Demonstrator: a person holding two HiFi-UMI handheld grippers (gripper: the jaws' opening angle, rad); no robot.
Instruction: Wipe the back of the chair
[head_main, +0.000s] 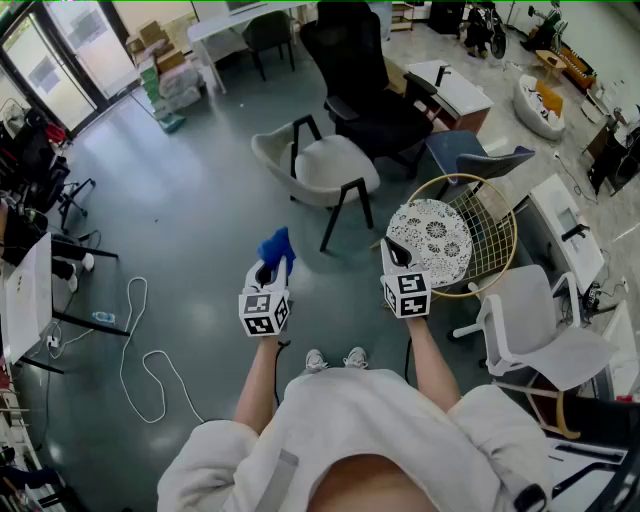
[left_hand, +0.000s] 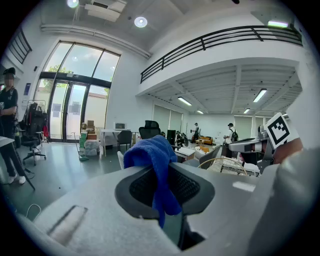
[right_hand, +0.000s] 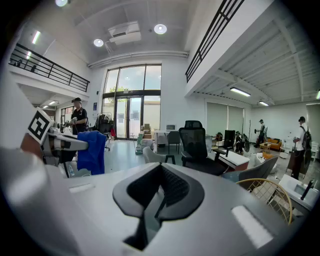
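Head view: the left gripper (head_main: 268, 271) pinches a blue cloth (head_main: 277, 246), the right gripper (head_main: 396, 256) is pressed together and empty, and the pale chair (head_main: 335, 165) stands apart ahead on the floor (head_main: 180, 200), so wiping seems not yet begun.

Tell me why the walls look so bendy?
Left gripper view: the wide lens bends the balcony railing into a curve, corners go black, the blue cloth looks sharp. Right gripper view: same bending, windows glare bright. Head view: bends too, no black corners.
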